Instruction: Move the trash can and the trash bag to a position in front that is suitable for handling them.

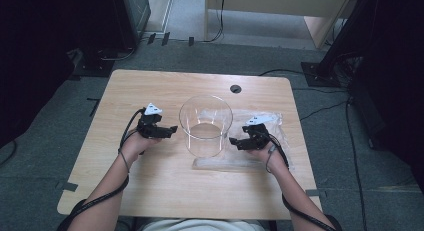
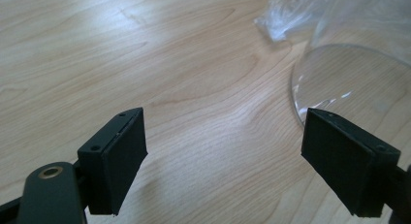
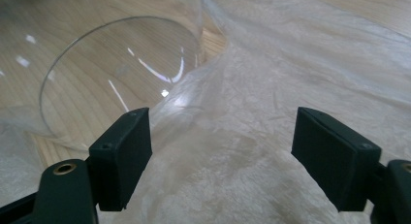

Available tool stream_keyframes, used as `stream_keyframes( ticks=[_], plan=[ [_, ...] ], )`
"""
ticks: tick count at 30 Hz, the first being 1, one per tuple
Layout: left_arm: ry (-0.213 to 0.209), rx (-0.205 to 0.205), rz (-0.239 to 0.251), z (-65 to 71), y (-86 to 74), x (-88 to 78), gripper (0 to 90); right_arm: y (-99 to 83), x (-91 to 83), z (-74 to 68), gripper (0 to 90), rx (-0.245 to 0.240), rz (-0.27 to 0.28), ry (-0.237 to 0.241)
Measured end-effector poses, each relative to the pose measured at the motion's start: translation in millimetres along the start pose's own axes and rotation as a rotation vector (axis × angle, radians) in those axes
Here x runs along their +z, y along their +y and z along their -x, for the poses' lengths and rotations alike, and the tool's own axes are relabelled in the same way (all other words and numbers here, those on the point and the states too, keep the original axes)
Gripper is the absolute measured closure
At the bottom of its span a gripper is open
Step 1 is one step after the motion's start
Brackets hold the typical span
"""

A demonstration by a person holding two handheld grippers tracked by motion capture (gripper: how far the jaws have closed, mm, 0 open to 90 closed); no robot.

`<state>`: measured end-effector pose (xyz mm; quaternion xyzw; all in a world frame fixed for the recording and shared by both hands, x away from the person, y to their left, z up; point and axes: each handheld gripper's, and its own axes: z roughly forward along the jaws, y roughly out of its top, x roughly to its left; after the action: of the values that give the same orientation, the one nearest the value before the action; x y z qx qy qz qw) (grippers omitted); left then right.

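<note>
Clear glass cylinder stands upright mid-bench, on the edge of a crinkled plastic bag. Left tongs sit just left of the cylinder, jaws apart, holding nothing. Right tongs hover right of it over the bag, jaws apart too.

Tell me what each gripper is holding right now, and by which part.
Nothing is held. The left gripper is open over bare table beside the clear glass container; the right gripper is open above the plastic bag.
</note>
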<state>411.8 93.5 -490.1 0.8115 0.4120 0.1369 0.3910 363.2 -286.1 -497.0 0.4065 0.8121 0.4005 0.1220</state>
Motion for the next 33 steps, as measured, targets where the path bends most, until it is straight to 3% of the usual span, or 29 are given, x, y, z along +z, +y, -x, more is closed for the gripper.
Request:
stream_keyframes(
  ticks=[6,10,20,21,23,26,27,31,33],
  plan=[
    [-0.043,0.005,0.012,-0.5,-1.9,-0.1,15.9,-3.1,11.0,-5.7,17.8,-0.021,-0.042,0.01],
    [-0.053,0.011,0.046,2.4,1.2,1.1,15.9,-4.0,14.0,-5.8,15.1,-0.043,-0.047,-0.009],
    [-0.054,0.023,0.068,4.1,4.6,5.5,15.9,-8.3,22.5,-6.8,16.6,-0.085,-0.083,-0.029],
    [-0.054,0.028,0.068,4.3,4.5,5.1,15.9,-8.2,22.4,-7.2,20.9,-0.114,-0.087,-0.039],
    [-0.055,0.031,0.072,5.0,4.5,4.5,16.0,-7.9,21.9,-6.4,23.6,-0.115,-0.086,-0.035],
    [-0.056,0.038,0.078,5.8,5.1,3.7,16.3,-8.5,18.9,-2.5,35.1,-0.1,-0.075,-0.047],
    [-0.066,0.041,0.078,5.9,5.4,3.0,25.8,-8.9,16.6,2.2,45.4,-0.095,-0.063,-0.052],
    [-0.079,0.048,0.082,7.3,6.5,3.9,27.5,-9.7,15.2,6.1,54.1,-0.092,-0.052,-0.059],
    [-0.08,0.047,0.082,7.9,6.5,5.1,27.1,-9.2,14.9,7.3,64.0,-0.09,-0.048,-0.063]
  ],
)
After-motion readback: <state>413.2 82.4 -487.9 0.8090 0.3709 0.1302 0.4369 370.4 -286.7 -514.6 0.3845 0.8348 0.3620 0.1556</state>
